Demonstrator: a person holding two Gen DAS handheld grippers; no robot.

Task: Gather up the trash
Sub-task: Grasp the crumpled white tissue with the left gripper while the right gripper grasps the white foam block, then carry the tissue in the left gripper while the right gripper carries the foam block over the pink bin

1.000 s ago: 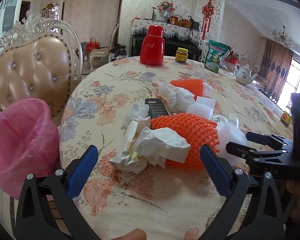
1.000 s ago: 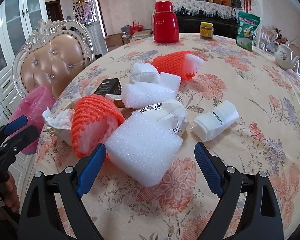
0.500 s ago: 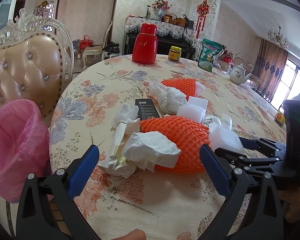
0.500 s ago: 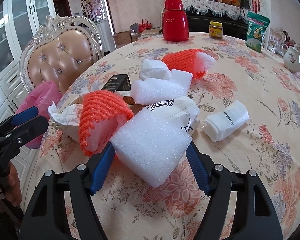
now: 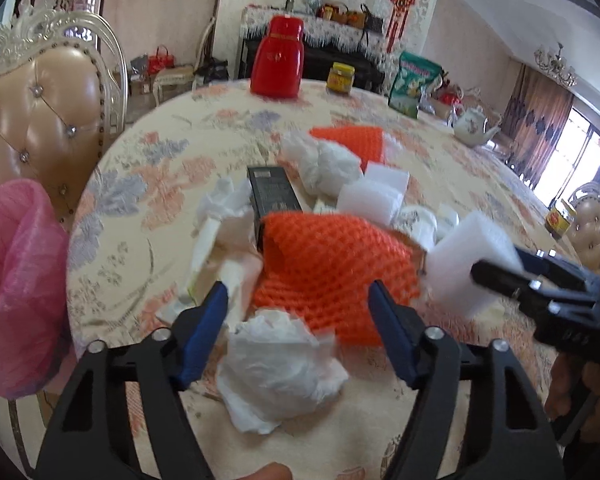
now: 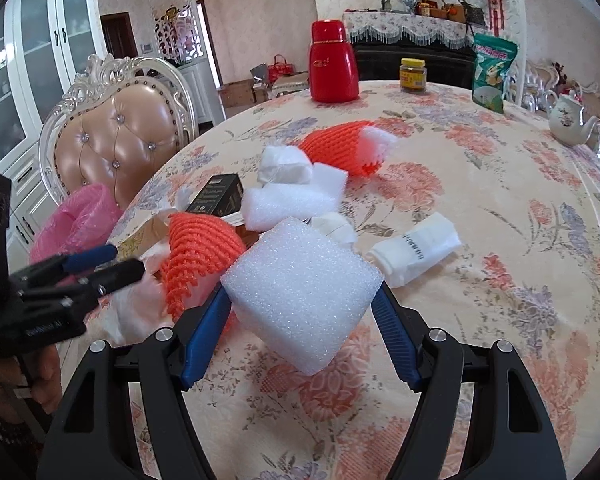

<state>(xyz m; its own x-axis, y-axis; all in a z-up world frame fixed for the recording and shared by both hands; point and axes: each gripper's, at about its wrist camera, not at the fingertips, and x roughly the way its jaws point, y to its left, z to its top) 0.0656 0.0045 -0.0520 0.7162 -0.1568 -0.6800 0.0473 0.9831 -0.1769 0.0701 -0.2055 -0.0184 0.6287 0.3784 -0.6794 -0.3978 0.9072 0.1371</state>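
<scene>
Two handheld grippers work over a round dining table (image 6: 480, 200) covered in a floral cloth, where packing litter lies heaped toward the near left edge. The right gripper (image 6: 300, 312) is pinching a white foam block (image 6: 300, 288), its blue pads pressed against the block's two sides, and the block appears lifted just clear of the cloth. The left gripper (image 5: 298, 320) has just been closing; its jaws stand partly spread, with a crumpled white tissue (image 5: 276, 372) low between them and an orange foam fruit net (image 5: 332, 272) just beyond its tips. Whether the pads touch either one cannot be told, as the view is blurred.

To do this step well, the left gripper would likely need to settle on one item, probably the tissue, and squeeze until the soft paper is firmly bunched, since a loose pinch could let it slip out. The right should keep steady pressure on the springy foam while carrying it.

A bin lined with a pink bag (image 5: 16, 280) stands off the table's left edge, beside a padded chair (image 5: 40, 120), so both loads probably travel leftward. More litter remains near the table's middle: a black carton (image 6: 216, 200), a second orange net (image 6: 340, 148), foam pieces (image 6: 292, 200) and a rolled white wrapper (image 6: 416, 248) right of the heap
</scene>
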